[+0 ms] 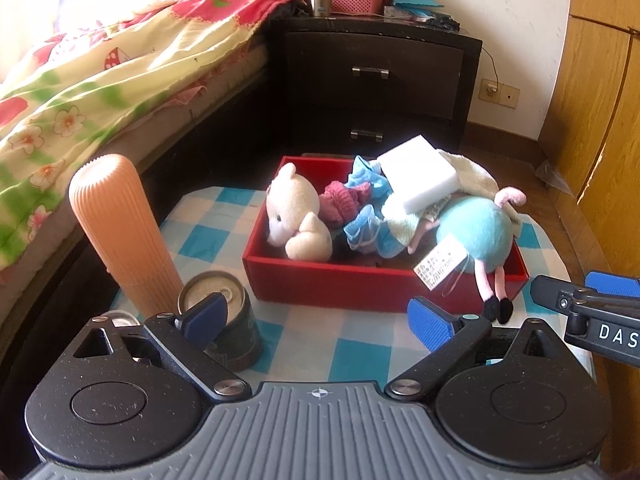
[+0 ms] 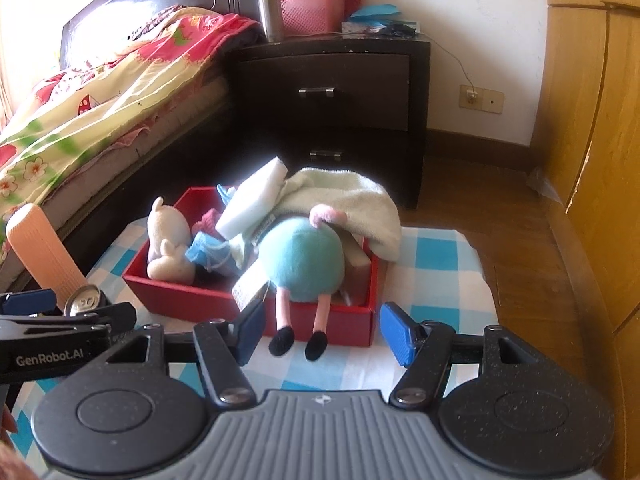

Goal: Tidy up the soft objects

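Note:
A red box (image 1: pixel 360 286) (image 2: pixel 180 292) stands on the blue-checked cloth. It holds a cream plush bear (image 1: pixel 296 216) (image 2: pixel 166 236), a pink knit piece (image 1: pixel 344 200), blue cloth (image 1: pixel 368 220), a white sponge (image 1: pixel 420 176) (image 2: pixel 252 200) and a cream towel (image 2: pixel 344 200). A blue-bodied doll (image 1: pixel 476 232) (image 2: pixel 302 264) lies on the box's right end, its legs over the front wall. My right gripper (image 2: pixel 323 334) (image 1: pixel 580 286) is open, with the doll's black shoes (image 2: pixel 298 346) in the gap, untouched. My left gripper (image 1: pixel 318 320) (image 2: pixel 72 309) is open and empty before the box.
A metal can (image 1: pixel 224 312) and a tall orange ribbed bottle (image 1: pixel 120 232) stand by my left finger. A bed with a floral quilt (image 1: pixel 100 80) lies left, a dark nightstand (image 1: pixel 372 80) behind, a wooden wardrobe (image 1: pixel 592 120) right.

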Action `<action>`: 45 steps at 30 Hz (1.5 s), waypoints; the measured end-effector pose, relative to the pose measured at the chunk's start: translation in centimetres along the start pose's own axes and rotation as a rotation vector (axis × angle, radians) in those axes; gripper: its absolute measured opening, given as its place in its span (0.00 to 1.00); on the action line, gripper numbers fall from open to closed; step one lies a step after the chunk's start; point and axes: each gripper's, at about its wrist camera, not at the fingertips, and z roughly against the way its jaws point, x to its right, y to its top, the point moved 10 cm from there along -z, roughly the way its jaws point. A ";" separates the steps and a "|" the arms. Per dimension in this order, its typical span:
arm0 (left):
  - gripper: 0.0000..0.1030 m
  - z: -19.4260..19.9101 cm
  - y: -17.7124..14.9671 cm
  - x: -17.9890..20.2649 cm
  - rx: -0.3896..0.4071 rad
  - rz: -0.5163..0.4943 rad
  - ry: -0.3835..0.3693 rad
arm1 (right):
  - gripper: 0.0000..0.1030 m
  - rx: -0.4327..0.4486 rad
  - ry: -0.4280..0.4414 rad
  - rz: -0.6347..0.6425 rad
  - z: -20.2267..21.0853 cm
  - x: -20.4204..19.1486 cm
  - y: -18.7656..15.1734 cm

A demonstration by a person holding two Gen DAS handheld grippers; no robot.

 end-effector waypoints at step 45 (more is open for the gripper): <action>0.94 5.9 -6.5 0.9 0.000 -0.053 -0.045 | 0.49 0.043 0.024 0.027 8.5 -1.1 -6.6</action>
